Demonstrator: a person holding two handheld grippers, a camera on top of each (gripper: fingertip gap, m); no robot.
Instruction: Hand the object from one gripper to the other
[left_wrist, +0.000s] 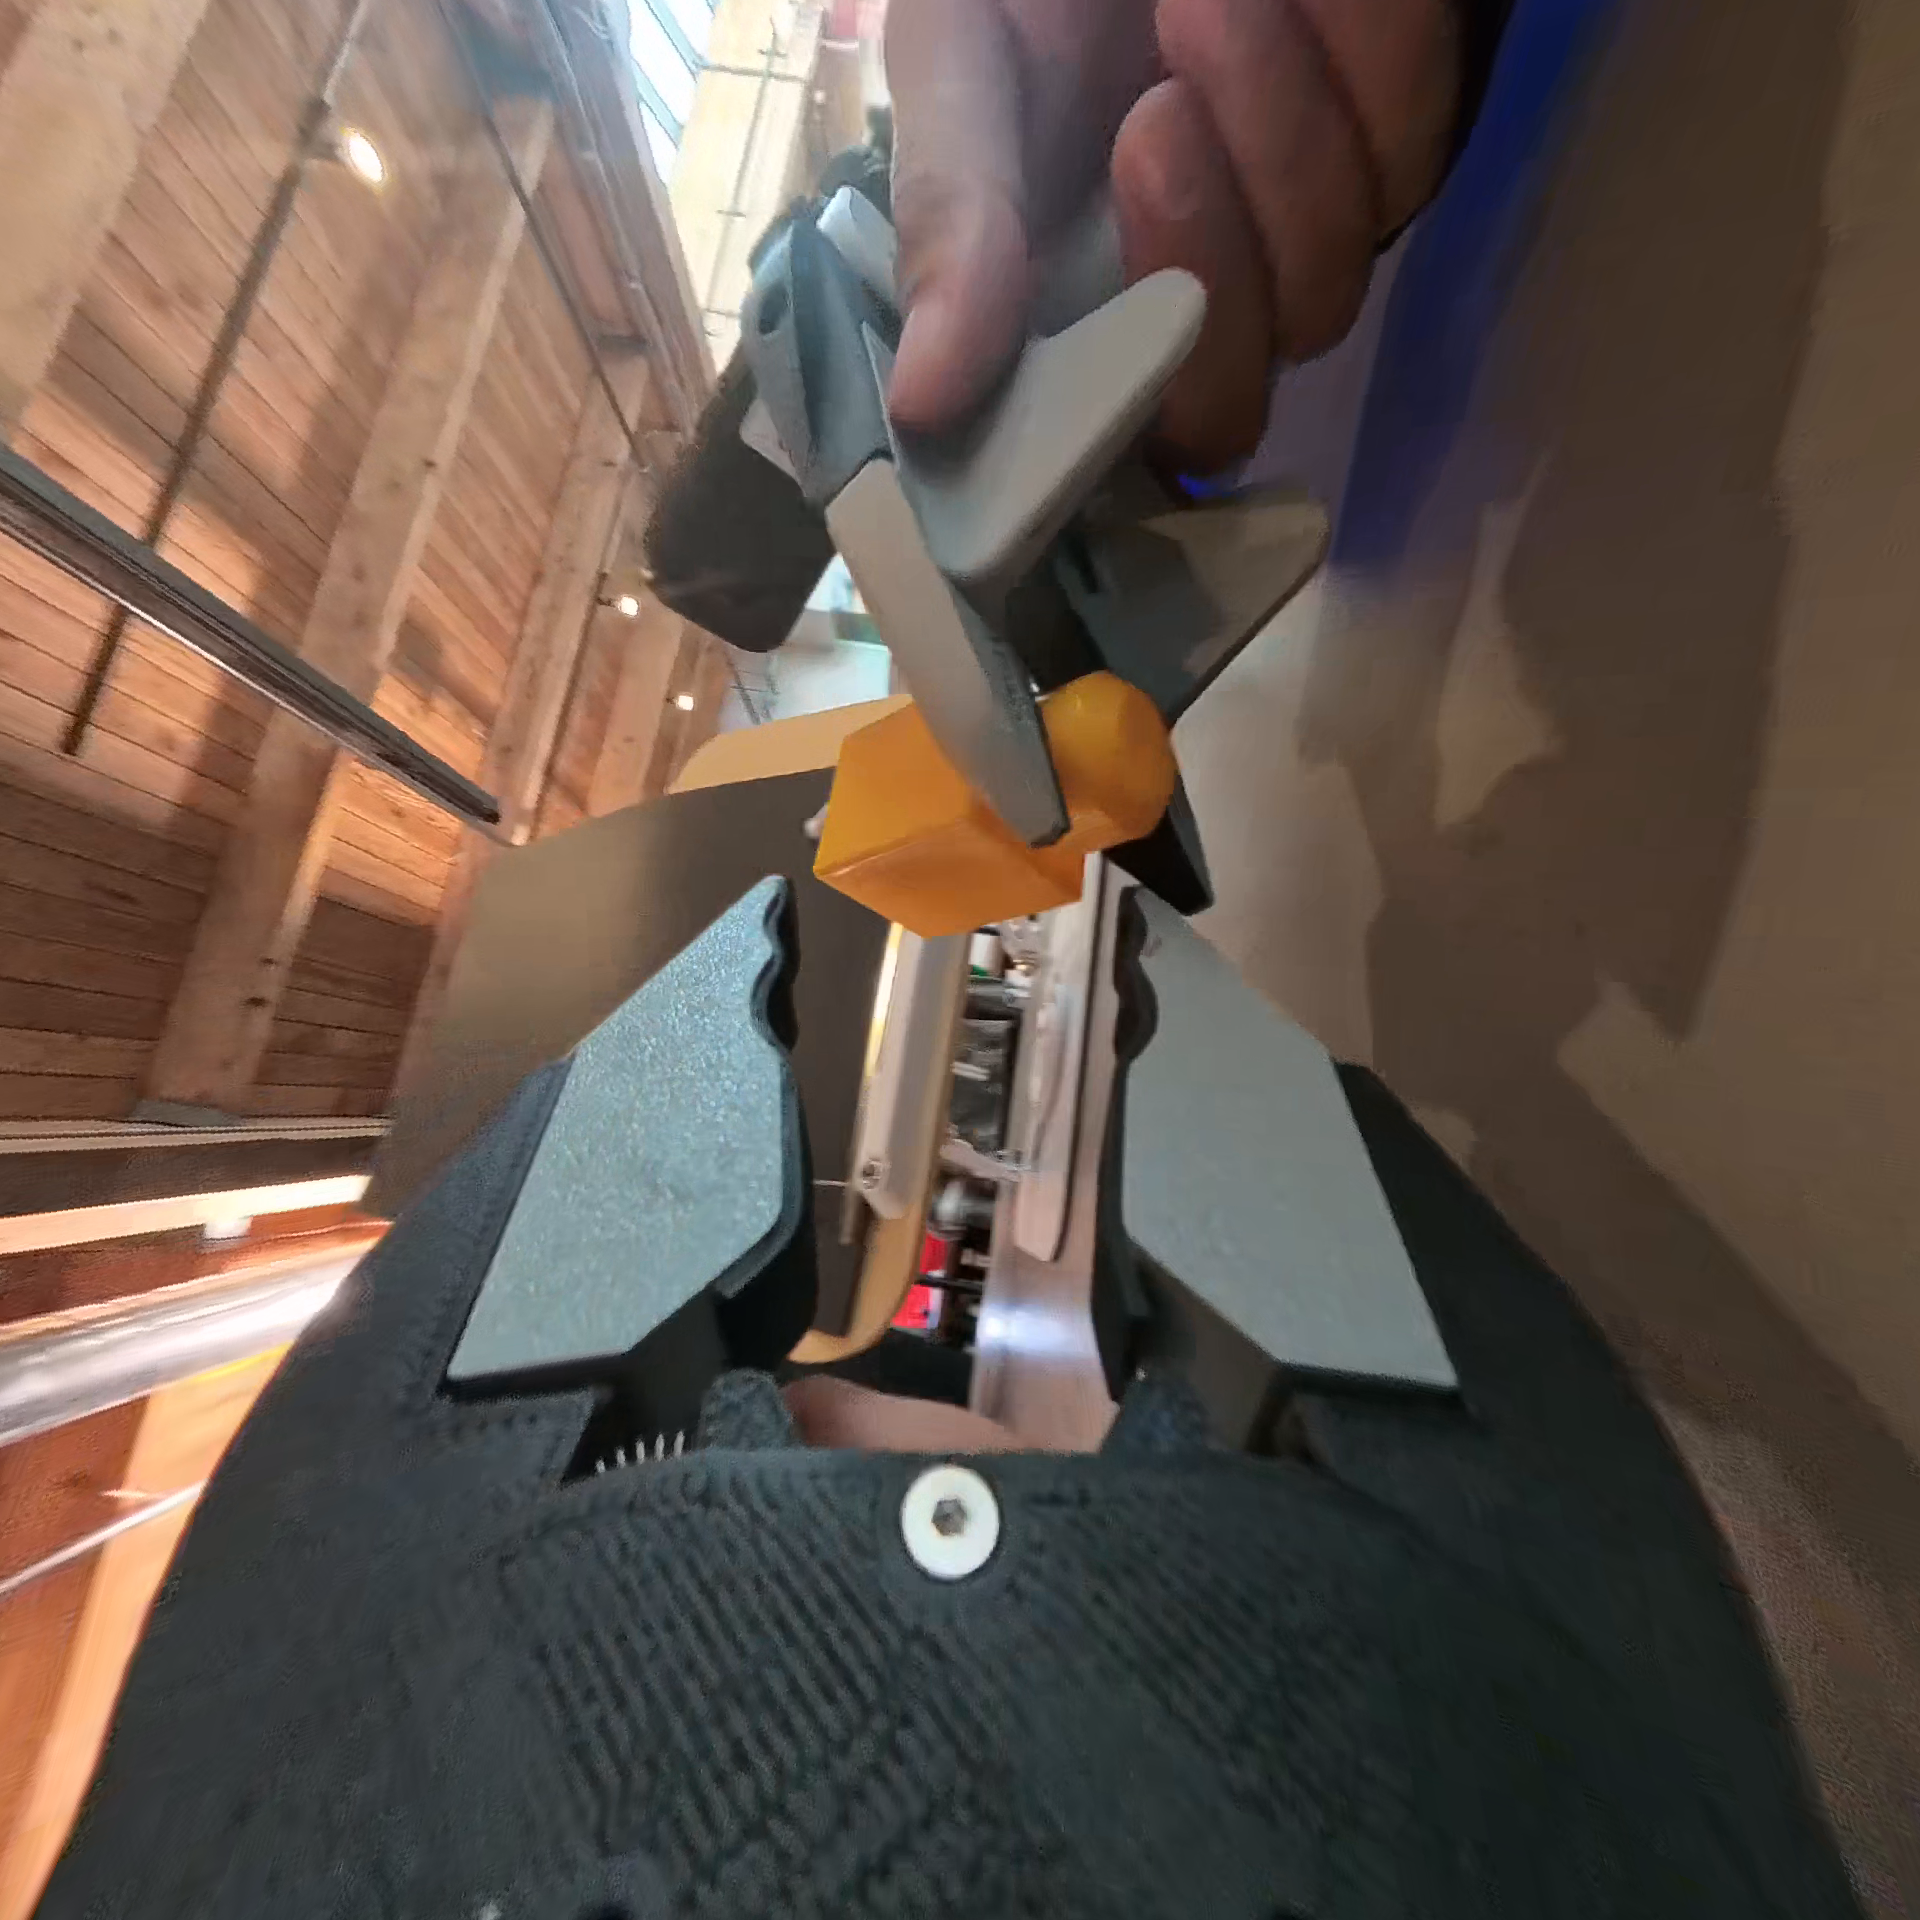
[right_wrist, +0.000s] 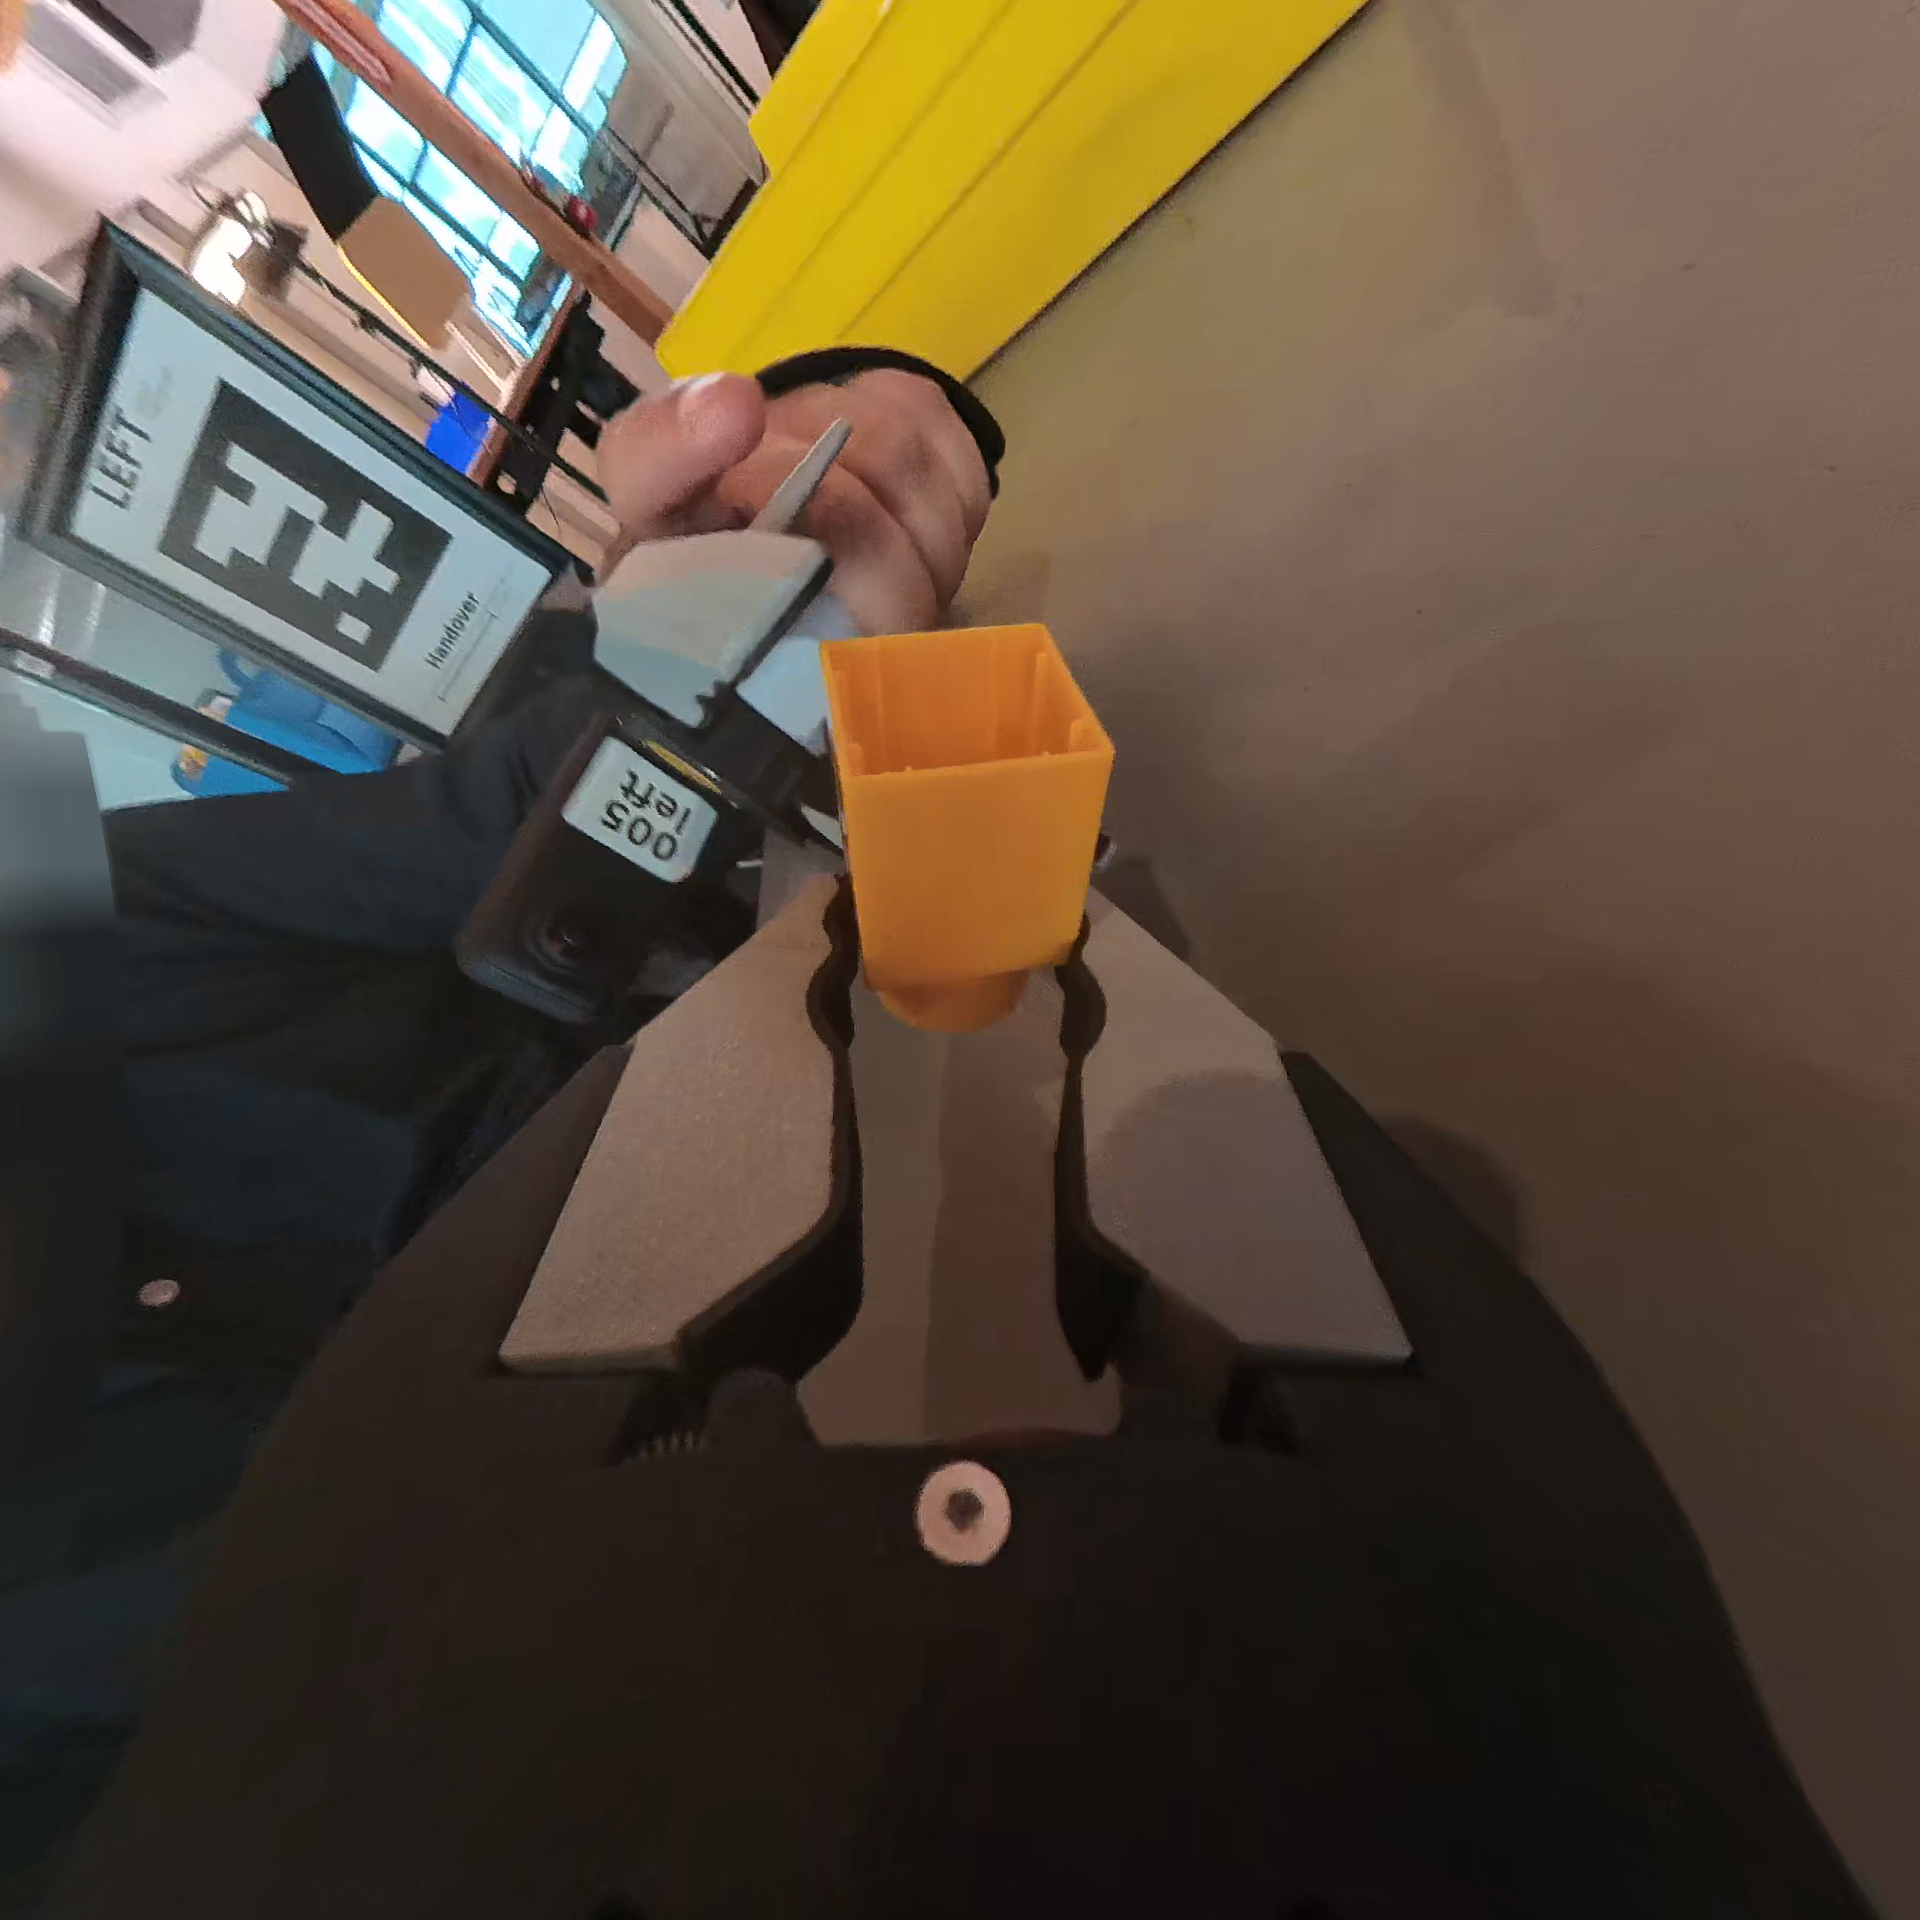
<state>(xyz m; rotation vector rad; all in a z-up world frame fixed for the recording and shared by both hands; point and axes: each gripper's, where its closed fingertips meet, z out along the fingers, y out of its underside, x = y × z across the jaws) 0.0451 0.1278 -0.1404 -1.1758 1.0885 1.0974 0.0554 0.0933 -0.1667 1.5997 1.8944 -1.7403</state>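
Left wrist view: the left claw (left_wrist: 956, 914) has its jaws apart with nothing between them; the orange object (left_wrist: 935, 831) hangs just beyond its fingertips, apart from them.
Right wrist view: the right claw (right_wrist: 956, 935) is clamped on the object's (right_wrist: 971, 821) narrow round end, the hollow square end pointing away from it.
Holder: the right claw (left_wrist: 1070, 821), seen in the left view reaching in from above, with a hand (left_wrist: 1091, 208) on its grip.
Key relation: the square end points toward the left claw's gap, lying across it at a slant, so its long axis is not in line with the left fingers.
Judgement: the left claw should advance and close over the square body before the right lets go.
Obstruction: the right fingers cover the round end; only the square half is free.
Surroundings: a tan bench (right_wrist: 1558, 623) and a yellow bin (right_wrist: 987, 156).
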